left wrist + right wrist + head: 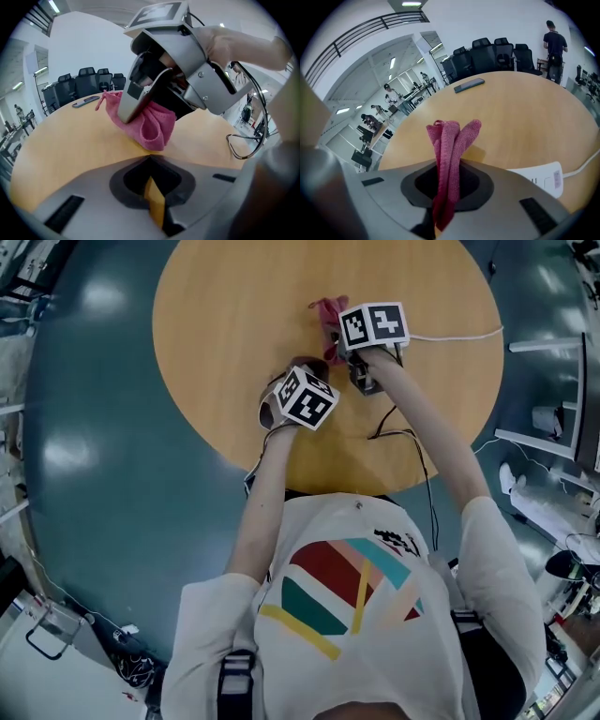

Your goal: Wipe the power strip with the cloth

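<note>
A pink cloth [450, 140] hangs bunched between the jaws of my right gripper [450, 161], which is shut on it. In the head view the cloth [326, 311] lies on the round wooden table [234, 315] just left of that gripper [341, 334]. The white power strip [544, 178] lies on the table close by its right side, and its white cord [459, 337] runs off to the right. My left gripper [150, 157] is shut with nothing in it. It points at the right gripper [154, 89] and the cloth [152, 124] from nearby.
A dark flat device [468, 85] lies on the far side of the table. Black office chairs [497, 51] stand beyond the rim, and a person [555, 44] stands at the back right. A thin black cable [403, 434] loops over the near table edge.
</note>
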Demonstrator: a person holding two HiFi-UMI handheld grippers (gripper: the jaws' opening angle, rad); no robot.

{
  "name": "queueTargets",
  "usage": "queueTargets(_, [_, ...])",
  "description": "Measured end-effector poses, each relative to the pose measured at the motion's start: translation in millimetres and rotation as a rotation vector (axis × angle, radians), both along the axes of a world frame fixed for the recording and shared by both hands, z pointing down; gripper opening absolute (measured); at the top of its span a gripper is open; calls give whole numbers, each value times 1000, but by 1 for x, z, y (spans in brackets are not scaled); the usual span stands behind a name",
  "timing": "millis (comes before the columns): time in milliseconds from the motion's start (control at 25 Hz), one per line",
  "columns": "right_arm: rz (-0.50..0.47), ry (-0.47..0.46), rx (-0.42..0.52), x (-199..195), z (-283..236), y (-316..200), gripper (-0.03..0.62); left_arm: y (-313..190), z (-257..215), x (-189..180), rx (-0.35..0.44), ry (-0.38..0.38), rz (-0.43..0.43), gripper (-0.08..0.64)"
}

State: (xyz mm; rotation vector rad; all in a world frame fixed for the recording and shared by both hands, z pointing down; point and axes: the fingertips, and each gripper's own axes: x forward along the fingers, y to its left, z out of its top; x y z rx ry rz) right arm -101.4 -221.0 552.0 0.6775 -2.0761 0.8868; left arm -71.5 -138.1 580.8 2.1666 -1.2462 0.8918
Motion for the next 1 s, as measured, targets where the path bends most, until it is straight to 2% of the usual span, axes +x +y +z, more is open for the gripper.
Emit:
queueTargets(200, [-26, 18, 62, 3, -5, 18, 38, 0, -2, -5, 0, -2, 0, 26])
queueTargets(520, [-46, -4, 80, 31, -8, 62, 38, 4, -6, -8, 2, 0, -1, 26])
queueTargets(1000, [-152, 68, 161, 83, 1, 115, 38, 5, -4, -2, 0, 2, 0, 26])
